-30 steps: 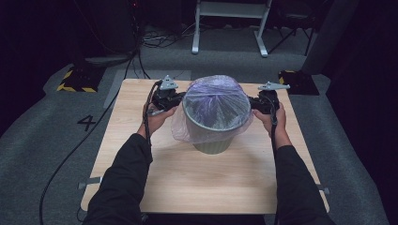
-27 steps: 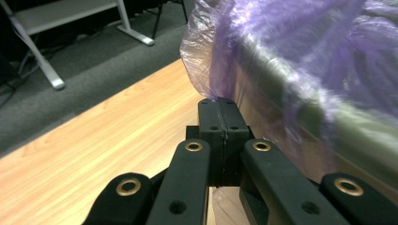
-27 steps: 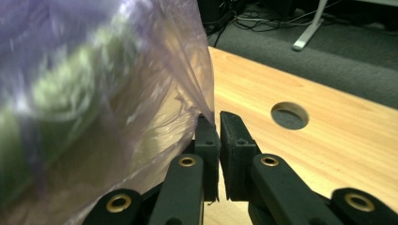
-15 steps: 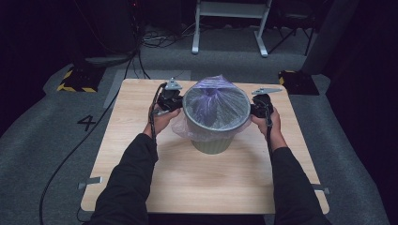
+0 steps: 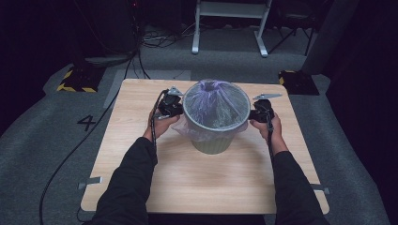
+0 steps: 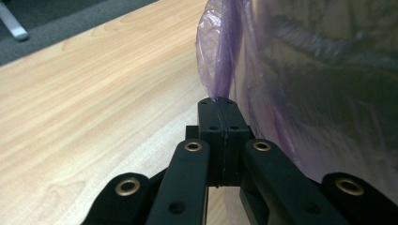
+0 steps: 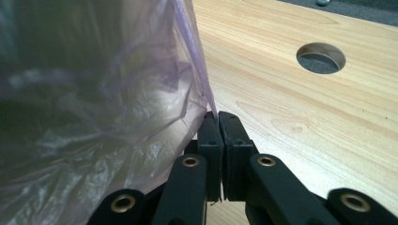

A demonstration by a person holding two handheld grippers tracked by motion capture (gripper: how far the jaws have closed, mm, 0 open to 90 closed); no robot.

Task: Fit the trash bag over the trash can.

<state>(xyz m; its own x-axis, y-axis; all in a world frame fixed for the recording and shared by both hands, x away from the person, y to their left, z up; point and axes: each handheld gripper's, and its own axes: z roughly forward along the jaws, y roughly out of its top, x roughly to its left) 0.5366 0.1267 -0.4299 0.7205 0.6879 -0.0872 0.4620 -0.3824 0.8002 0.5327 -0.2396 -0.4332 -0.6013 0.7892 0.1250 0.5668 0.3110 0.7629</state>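
Observation:
A grey-green waste bin (image 5: pixel 211 143) stands in the middle of the wooden table (image 5: pixel 141 178), with a thin purple plastic bag (image 5: pixel 216 104) pulled over its rim. My left gripper (image 5: pixel 174 108) is at the bin's left side, shut on the bag's edge (image 6: pixel 217 70), which rises from between its pads. At the bin's right side, my right gripper (image 5: pixel 256 114) is shut on the opposite edge of the bag (image 7: pixel 199 75). The bag film (image 7: pixel 94 108) hangs down over the bin wall. Both hands hold the grippers level with the rim.
A round cable hole (image 7: pixel 321 57) is cut in the tabletop beyond the right gripper. Cables trail from both grippers over the table. Grey carpet with a number marking (image 5: pixel 87 123) lies to the left, and metal stand legs (image 5: pixel 229 28) are behind the table.
Both grippers have sunk beside the bin, drawing the bag's edge down over the rim. The bag's skirt now hangs lower on the bin wall.

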